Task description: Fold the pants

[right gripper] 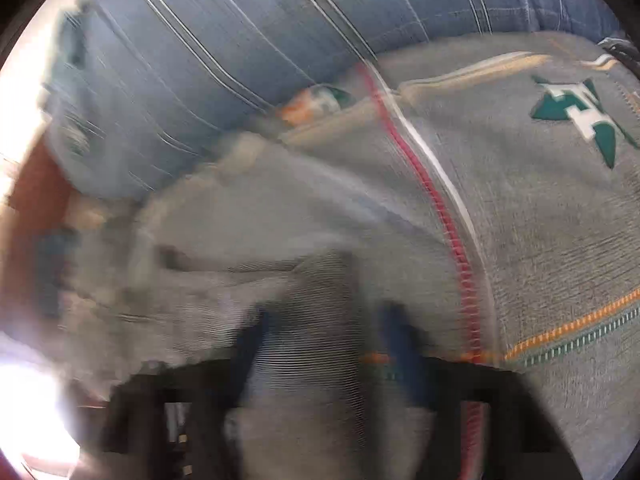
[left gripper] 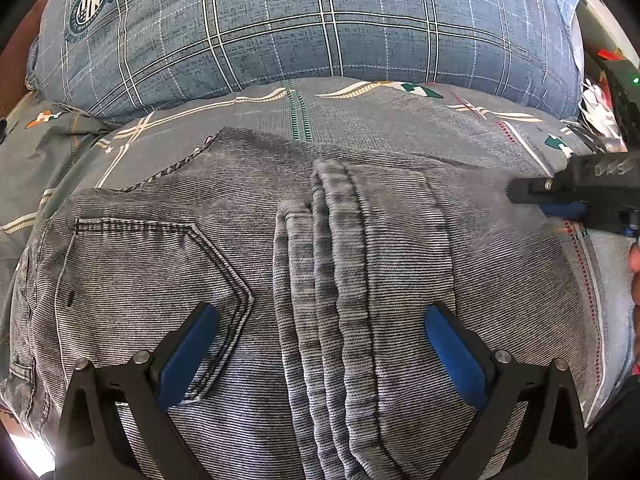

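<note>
Grey denim pants (left gripper: 200, 208) lie folded on the bed, back pocket at the left and bunched leg folds (left gripper: 332, 280) down the middle. My left gripper (left gripper: 320, 320) is open above the pants, its blue pads wide on either side of the folds, holding nothing. My right gripper (left gripper: 516, 194) reaches in from the right over the pants' right edge. The right wrist view is motion-blurred: its gripper (right gripper: 324, 324) has its blue pads apart with a strip of grey pants cloth (right gripper: 312, 320) between or beneath them; a grasp cannot be judged.
A grey patterned bedsheet (left gripper: 400, 120) lies under the pants and shows in the right wrist view (right gripper: 540, 208). A large blue plaid pillow (left gripper: 300, 20) lies behind. Clutter and a device with a green light (left gripper: 624, 92) stand at the right edge.
</note>
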A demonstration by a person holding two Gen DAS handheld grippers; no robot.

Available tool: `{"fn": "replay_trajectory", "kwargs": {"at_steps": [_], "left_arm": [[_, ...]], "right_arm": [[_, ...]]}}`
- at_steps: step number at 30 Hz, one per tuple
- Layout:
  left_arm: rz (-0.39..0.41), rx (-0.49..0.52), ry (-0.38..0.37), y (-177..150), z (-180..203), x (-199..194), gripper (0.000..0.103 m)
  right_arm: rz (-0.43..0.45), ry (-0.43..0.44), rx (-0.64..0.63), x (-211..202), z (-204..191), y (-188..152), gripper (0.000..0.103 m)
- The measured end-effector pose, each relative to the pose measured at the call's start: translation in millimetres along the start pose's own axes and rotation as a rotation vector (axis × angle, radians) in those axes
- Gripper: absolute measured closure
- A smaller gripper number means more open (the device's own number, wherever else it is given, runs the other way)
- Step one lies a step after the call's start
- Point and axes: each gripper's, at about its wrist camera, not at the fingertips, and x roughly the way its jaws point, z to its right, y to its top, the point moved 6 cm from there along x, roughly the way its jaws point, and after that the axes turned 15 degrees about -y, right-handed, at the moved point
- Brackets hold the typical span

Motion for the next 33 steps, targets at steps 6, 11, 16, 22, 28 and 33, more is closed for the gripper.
{"fn": "replay_trajectory", "kwargs": {"at_steps": [6,11,16,22,28,33], "left_arm": [[0.004,0.003,-0.002,-0.6,-0.6,0.2,0.000],[0.002,0.004,-0.001,-0.1,-0.2,0.1,0.000],[0.005,0.008,-0.003,-0.1,-0.3,-0.1,0.000],[0.006,0.010,-0.004,-1.1,-0.2,-0.2,0.000],[-0.009,0.014,0.004,0.5,0.3,0.7,0.000],[0.036,-0.027,-0.010,-2.5,-6.4,-38.4,0.000]], "right_arm": [[0.015,-0.094,0.096,-13.2,28.2,-4.0,0.091],[0.001,0.160,0.099,-55.6,27.0,-50.7,0.087],[-0.017,0.081,0.029,-67.6,30.7,-114.6,0.038],[-0.044,0.060,-0.002,-55.2,30.6,-140.0,0.085],[-0.044,0.066,0.022,-57.3,42.8,-144.9,0.083],[0.088,0.081,-0.007,-103.1,27.2,-132.5,0.075]]}}
